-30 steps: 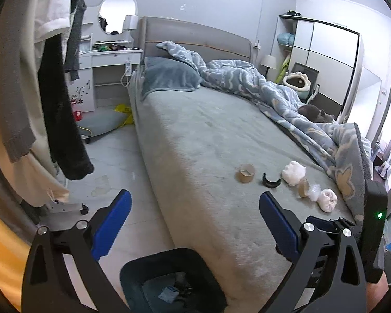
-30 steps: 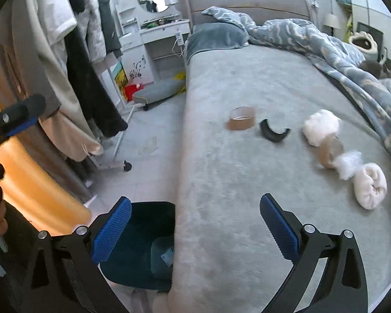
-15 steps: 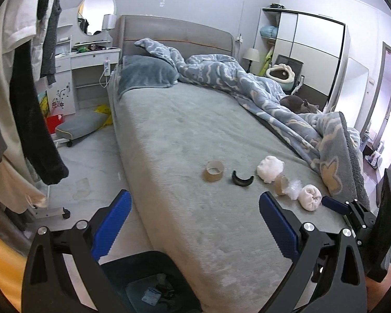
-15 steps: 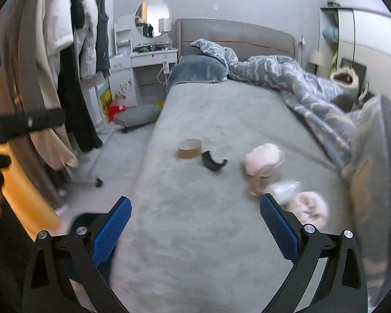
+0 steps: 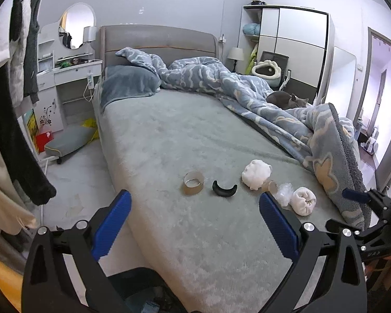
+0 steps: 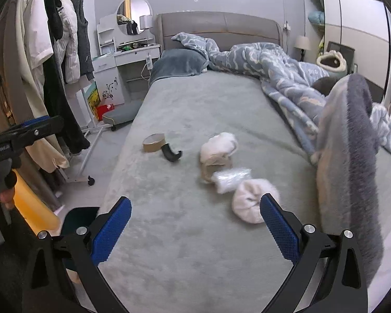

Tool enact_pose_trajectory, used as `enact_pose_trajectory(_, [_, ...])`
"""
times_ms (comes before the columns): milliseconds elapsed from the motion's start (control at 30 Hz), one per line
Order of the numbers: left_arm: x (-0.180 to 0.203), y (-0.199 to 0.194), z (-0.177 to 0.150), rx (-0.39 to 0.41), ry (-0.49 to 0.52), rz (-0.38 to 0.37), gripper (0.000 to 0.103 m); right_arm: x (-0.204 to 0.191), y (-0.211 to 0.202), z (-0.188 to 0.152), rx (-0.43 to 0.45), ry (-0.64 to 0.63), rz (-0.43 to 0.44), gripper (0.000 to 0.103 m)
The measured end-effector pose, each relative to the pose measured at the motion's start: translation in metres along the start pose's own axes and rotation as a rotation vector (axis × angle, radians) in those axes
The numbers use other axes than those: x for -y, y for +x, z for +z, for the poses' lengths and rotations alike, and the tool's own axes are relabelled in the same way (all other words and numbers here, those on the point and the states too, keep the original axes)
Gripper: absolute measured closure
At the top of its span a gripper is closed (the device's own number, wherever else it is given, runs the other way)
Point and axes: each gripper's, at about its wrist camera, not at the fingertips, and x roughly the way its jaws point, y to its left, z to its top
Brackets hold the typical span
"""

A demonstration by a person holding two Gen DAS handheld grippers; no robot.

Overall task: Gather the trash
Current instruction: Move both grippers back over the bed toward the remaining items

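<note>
Trash lies in a row near the foot of the grey bed [image 5: 169, 140]: a cardboard tape ring [image 5: 193, 182] [image 6: 154, 142], a black curved piece [image 5: 224, 188] [image 6: 172, 154], a white wad [image 5: 256, 174] [image 6: 218, 145], a small cardboard tube [image 5: 271, 186] [image 6: 210, 169], clear plastic wrap [image 5: 285, 193] [image 6: 230, 179] and a second white wad [image 5: 303, 200] [image 6: 251, 200]. My left gripper [image 5: 195, 224] hovers open just short of the ring and black piece. My right gripper [image 6: 195, 228] is open and empty, close in front of the second wad.
A dark blue bin [image 6: 79, 220] stands on the floor at the bed's foot corner. Clothes hang on a wheeled rack [image 6: 52, 60] at left. A rumpled blue blanket [image 5: 286, 120] covers the bed's right side, with a grey cat [image 5: 286, 100] on it. Wardrobe [image 5: 292, 49] at far right.
Both grippers have risen and swung from the bin and floor toward the bed. The trash now sits closer and more central in both views. Both stay open.
</note>
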Motion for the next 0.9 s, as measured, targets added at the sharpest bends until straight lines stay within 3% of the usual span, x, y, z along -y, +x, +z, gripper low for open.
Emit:
enact_pose_trajectory(100, [0.003, 0.011, 0.001, -0.009, 0.014, -0.015, 0.003, 0.013, 0.001, -0.002, -0.01, 0.015, -0.03, 0.003])
enact_pose_trajectory(400, [0.006, 0.046, 0.0, -0.049, 0.02, -0.037, 0.004, 0.063, 0.015, -0.003, -0.046, 0.074, 0.008, 0.004])
enact_pose_trajectory(533, [0.008, 0.061, 0.001, -0.069, 0.025, -0.087, 0.004, 0.077, 0.023, -0.007, -0.059, 0.094, 0.006, 0.015])
enact_pose_trajectory(900, [0.01, 0.113, 0.005, -0.136, 0.081, -0.122, 0.004, 0.072, 0.064, -0.006, -0.113, 0.033, 0.007, 0.015])
